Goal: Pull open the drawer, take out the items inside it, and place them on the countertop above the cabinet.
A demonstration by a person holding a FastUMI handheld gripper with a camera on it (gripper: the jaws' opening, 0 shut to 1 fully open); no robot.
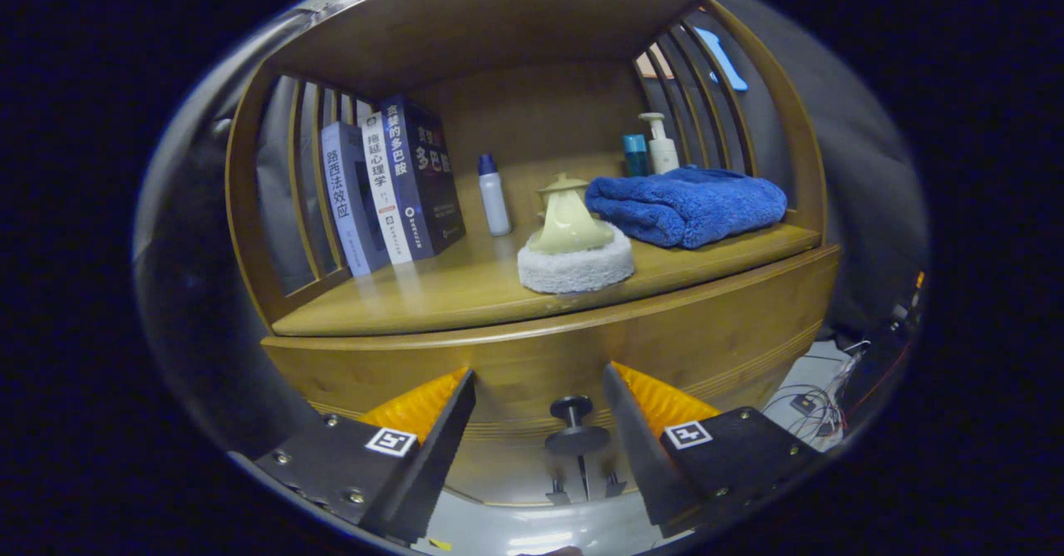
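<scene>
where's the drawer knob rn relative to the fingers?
In the gripper view the drawer knob sits on the closed drawer front, between the open gripper fingers and nearer the right one, below the countertop edge under the scrub pad.

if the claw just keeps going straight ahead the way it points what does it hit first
Most likely the dark round drawer knob, which sits between the open claw's fingers just ahead of the tips. It would then meet the wooden drawer front behind it. Depth is hard to judge in this fisheye view.
</scene>
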